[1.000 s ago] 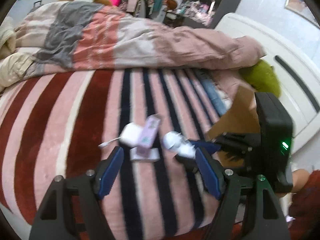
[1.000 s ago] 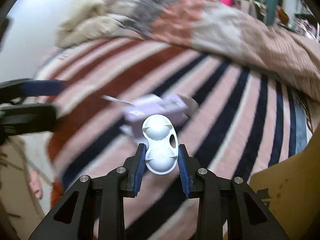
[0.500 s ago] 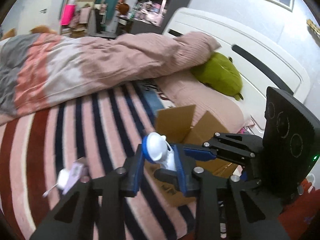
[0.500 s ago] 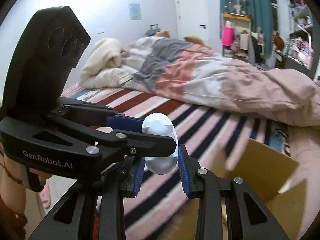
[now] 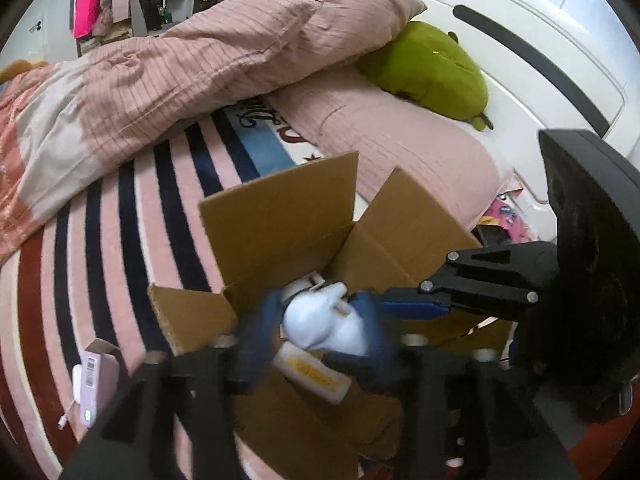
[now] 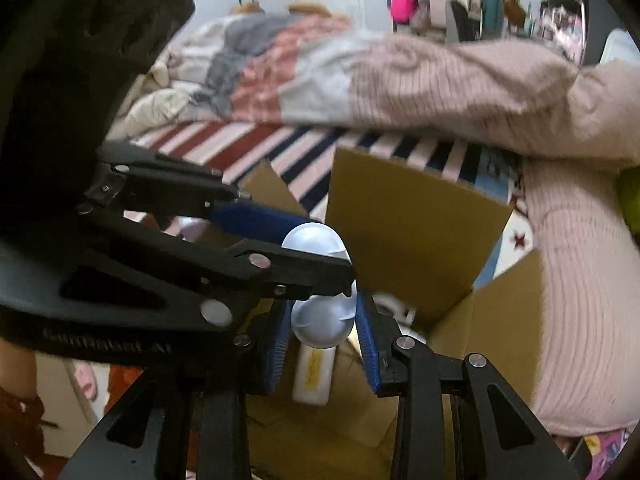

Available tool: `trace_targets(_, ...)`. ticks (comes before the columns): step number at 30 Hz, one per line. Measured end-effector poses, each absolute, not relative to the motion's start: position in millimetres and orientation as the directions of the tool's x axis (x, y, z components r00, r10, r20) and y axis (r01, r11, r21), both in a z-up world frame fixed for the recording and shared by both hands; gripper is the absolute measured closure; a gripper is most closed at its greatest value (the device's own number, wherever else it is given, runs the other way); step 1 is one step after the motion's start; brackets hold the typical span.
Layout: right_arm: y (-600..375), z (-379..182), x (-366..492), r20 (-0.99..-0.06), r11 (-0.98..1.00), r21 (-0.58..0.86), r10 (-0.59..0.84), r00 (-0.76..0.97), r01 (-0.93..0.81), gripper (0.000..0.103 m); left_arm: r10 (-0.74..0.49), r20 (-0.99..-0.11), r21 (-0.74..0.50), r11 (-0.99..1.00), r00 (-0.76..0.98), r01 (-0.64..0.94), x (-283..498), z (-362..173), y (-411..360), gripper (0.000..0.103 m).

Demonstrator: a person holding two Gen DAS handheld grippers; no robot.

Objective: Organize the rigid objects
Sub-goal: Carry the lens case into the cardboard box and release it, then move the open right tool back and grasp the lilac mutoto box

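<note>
A white rounded plastic object [image 5: 324, 322] [image 6: 320, 316] hangs over the open cardboard box [image 5: 280, 216] [image 6: 404, 216]. Both grippers hold it: my left gripper [image 5: 320, 332] is shut on it, and my right gripper [image 6: 322, 338] has its blue pads against its sides. The right gripper's arm crosses the left wrist view from the right [image 5: 472, 292]; the left gripper's arm crosses the right wrist view from the left [image 6: 240, 256]. Inside the box lies a white container with a yellow label [image 5: 312, 372] [image 6: 314, 372].
The box stands on a striped blanket [image 5: 120, 216] on the bed. A pink carton [image 5: 98, 380] and a white charger with cable lie left of the box. A pink duvet [image 5: 224, 52], a pink pillow [image 5: 400, 136] and a green plush [image 5: 432, 64] lie behind.
The white object was carried from the blanket beside the pink carton to above the box. My left gripper closed on it alongside the right, and both have dropped toward the box opening.
</note>
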State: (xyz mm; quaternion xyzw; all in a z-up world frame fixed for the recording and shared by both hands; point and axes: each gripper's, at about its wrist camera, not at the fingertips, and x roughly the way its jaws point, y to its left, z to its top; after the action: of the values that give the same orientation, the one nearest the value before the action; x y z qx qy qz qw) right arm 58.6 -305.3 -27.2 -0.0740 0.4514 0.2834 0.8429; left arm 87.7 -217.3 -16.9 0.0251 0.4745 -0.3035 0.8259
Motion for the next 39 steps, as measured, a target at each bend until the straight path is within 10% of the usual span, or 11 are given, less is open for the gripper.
trace_targets(20, -164.3, -2.0, 23.4, -0.731, 0.659, 0.107, 0.559, 0.391, -0.744, 0.065, -0.211, -0.728, -0.155, 0.977, 0.652, 0.144, 24.4, 9.4, -5.5, 0.032)
trace_targets(24, -116.1, -36.9, 34.2, -0.772, 0.644, 0.162, 0.555, 0.311, -0.747, 0.041, -0.177, -0.738, -0.159, 0.983, 0.651, 0.087, 15.3, -20.1, 31.2, 0.031)
trace_targets(39, -67.7, -150.6, 113.0, -0.831, 0.848, 0.277, 0.448, 0.331, -0.452, 0.027, -0.18, -0.75, -0.221, 0.975, 0.636, 0.015, 0.1, -75.4, 82.9, 0.031)
